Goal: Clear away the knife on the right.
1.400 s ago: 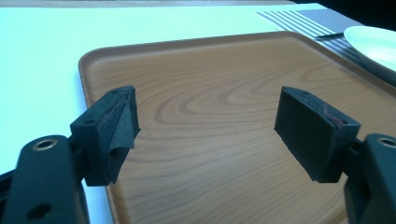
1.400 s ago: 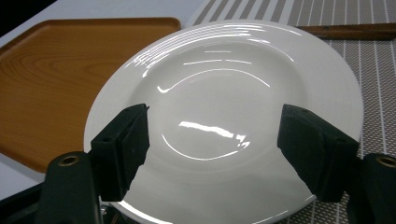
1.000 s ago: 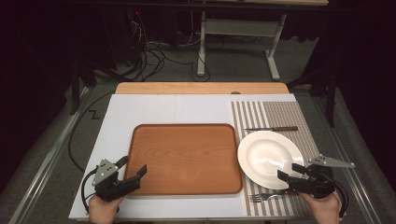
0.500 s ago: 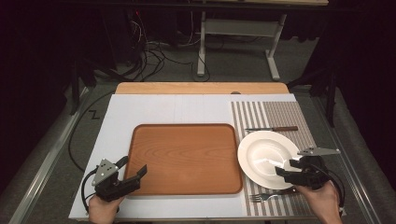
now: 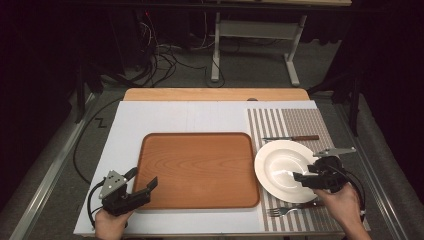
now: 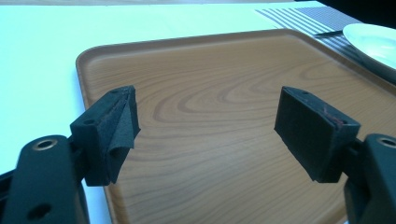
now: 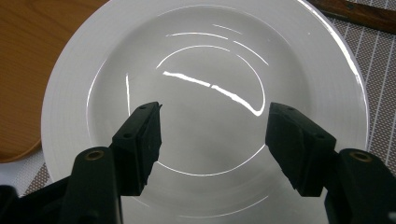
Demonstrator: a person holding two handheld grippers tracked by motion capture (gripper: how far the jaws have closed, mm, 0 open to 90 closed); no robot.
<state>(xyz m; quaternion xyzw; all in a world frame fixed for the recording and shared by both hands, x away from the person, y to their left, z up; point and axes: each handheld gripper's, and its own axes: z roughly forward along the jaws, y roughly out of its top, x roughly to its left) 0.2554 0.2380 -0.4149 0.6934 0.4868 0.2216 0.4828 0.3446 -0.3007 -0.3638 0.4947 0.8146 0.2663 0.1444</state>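
Observation:
A white deep plate point(image 5: 280, 162) lies on a striped placemat point(image 5: 295, 120), just right of a brown wooden tray point(image 5: 200, 167). My right gripper point(image 5: 301, 177) hovers over the plate's right side, open and holding nothing. In the right gripper view, its jaws point(image 7: 212, 126) stand wide apart above the plate's bowl point(image 7: 210, 51). My left gripper point(image 5: 142, 179) is open at the tray's near left corner. In the left gripper view, the spread jaws point(image 6: 205, 116) frame the bare tray point(image 6: 210, 65), gripping nothing.
A wooden-handled knife point(image 5: 292, 138) lies on the placemat beyond the plate, and a fork point(image 5: 290, 210) lies on its near side. A white board point(image 5: 165, 117) covers the table, with a wooden strip point(image 5: 215, 94) along the far edge. Cables lie on the floor beyond.
My right gripper has moved forward and left, from the plate's near right rim to above its bowl. The left gripper has stayed still.

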